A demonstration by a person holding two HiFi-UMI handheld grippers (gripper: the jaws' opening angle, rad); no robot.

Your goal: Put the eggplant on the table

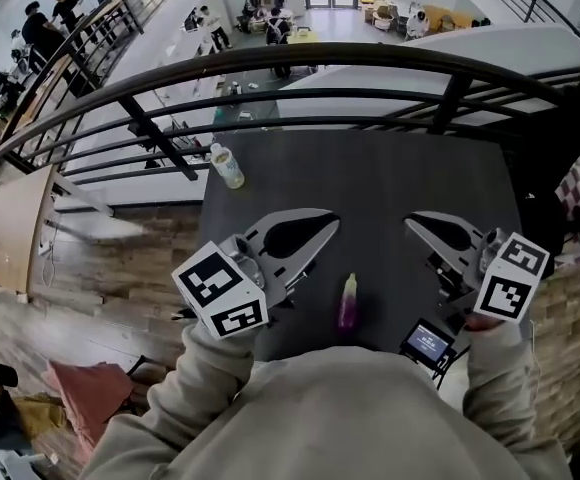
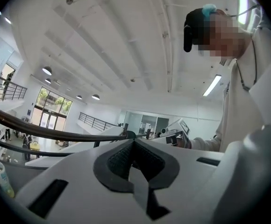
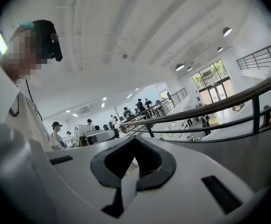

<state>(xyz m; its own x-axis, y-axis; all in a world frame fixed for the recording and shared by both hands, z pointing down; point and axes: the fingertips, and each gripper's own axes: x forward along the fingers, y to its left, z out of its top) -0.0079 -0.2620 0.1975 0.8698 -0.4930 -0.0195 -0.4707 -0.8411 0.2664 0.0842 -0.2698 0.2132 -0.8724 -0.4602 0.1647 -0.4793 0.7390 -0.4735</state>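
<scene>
The eggplant (image 1: 348,301), small, purple and pale green at its stem end, lies on the dark table (image 1: 370,173) near the front edge. It sits between my two grippers and is free of both. My left gripper (image 1: 328,224) is raised to its left, jaws shut and empty. To the eggplant's right, the right gripper (image 1: 411,221) is also shut, holding nothing. In the left gripper view the left gripper (image 2: 133,140) has its tips meeting, pointing level across the hall. The right gripper (image 3: 134,138) looks the same in the right gripper view. Neither gripper view shows the eggplant.
A clear plastic bottle (image 1: 227,165) lies at the table's far left corner. A small device with a lit screen (image 1: 428,342) sits at the near right edge. A black railing (image 1: 300,63) runs behind the table, with a lower floor and people beyond it.
</scene>
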